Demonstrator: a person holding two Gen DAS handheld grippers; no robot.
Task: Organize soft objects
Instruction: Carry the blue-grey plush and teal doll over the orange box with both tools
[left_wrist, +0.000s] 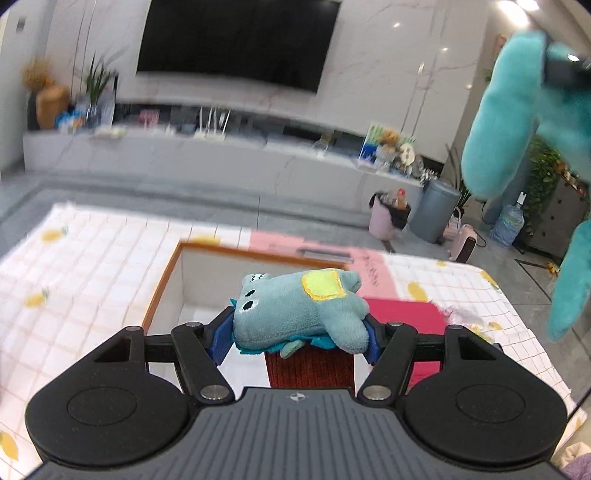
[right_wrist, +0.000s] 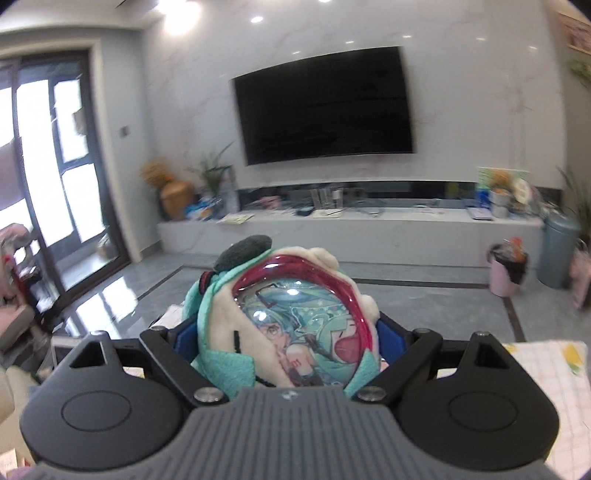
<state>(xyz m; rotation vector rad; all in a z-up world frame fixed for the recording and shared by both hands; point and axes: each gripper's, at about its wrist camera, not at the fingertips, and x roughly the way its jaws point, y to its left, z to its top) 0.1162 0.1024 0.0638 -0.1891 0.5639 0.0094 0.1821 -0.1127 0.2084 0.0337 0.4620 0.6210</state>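
Small blue-grey plush toy with a yellow patch lies sideways, clamped between the blue pads of the left gripper, held above an open box with a wooden rim on the checked lemon-print cloth. Right gripper is closed on a teal plush doll with a glossy printed anime badge, lifted over the floor; its teal limbs show at the left view's right edge. TV on the wall behind.

Small plush toy: pale blue-grey with 1 yellow patch. Large plush doll: teal and cream, red-rimmed anime print badge. Desk cloth: white, pink grid, yellow lemons; box rim orange-brown.
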